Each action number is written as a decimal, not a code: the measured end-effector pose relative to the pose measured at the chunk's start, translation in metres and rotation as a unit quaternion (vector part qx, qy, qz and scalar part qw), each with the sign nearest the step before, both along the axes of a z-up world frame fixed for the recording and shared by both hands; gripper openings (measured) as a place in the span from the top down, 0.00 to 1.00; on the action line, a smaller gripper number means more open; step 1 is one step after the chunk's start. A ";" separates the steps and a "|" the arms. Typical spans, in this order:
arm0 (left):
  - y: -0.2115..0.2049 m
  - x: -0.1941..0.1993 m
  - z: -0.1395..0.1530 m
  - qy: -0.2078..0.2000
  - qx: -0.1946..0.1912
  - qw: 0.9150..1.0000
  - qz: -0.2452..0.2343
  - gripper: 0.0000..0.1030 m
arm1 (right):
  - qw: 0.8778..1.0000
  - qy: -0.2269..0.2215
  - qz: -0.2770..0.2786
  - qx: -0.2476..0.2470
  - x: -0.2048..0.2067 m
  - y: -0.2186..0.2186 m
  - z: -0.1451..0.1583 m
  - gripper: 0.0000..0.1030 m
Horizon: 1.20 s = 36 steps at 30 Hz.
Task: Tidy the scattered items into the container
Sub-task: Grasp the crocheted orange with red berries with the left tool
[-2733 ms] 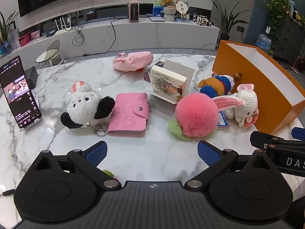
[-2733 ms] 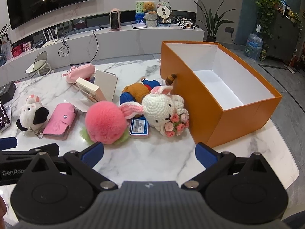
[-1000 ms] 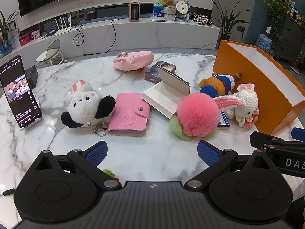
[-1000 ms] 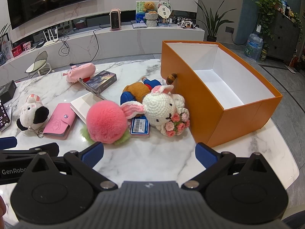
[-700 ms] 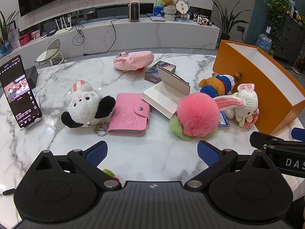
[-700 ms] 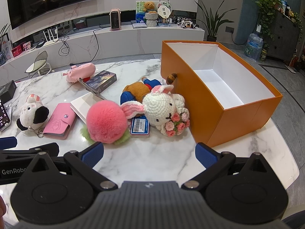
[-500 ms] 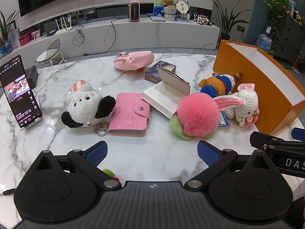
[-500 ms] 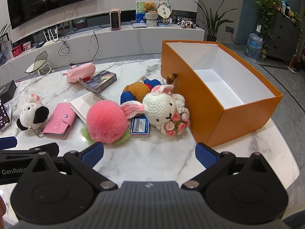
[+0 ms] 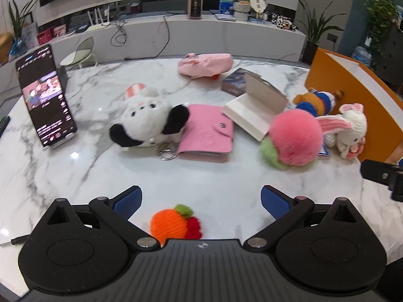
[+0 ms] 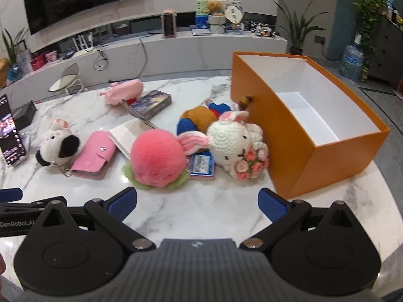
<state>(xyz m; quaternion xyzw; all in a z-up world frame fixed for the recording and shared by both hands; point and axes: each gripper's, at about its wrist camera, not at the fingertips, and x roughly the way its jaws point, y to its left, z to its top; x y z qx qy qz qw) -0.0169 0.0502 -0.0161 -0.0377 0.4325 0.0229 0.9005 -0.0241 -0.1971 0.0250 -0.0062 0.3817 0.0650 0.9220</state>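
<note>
left gripper [image 10: 15,222] marked "GenRobot.AI", jaws apart

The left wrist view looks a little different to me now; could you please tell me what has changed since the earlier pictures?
The left hand-held gripper has pulled back and now shows an orange knitted fruit between its open fingers, which was nearly hidden before. Earlier still, the book dropped from upright to lying open, uncovering the dark box. Nothing was taken hold of. The toys, the pink wallet and the orange container stayed put.
</note>
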 end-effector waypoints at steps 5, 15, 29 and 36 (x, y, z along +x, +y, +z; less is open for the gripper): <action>0.022 0.000 0.002 -0.004 -0.019 1.000 0.009 0.00 | 1.000 0.000 0.017 0.009 0.006 0.002 0.003 0.00; 0.032 -0.002 -0.009 0.017 -0.025 1.000 -0.003 0.00 | 0.992 -0.025 0.109 0.054 0.019 0.011 0.023 0.00; 0.033 0.002 -0.041 0.062 -0.034 0.997 -0.023 0.00 | 0.980 0.052 0.193 0.025 0.070 0.035 -0.008 0.15; 0.035 0.008 -0.049 0.077 -0.067 0.995 -0.018 0.00 | 0.975 0.025 0.221 0.012 0.072 0.051 -0.015 0.15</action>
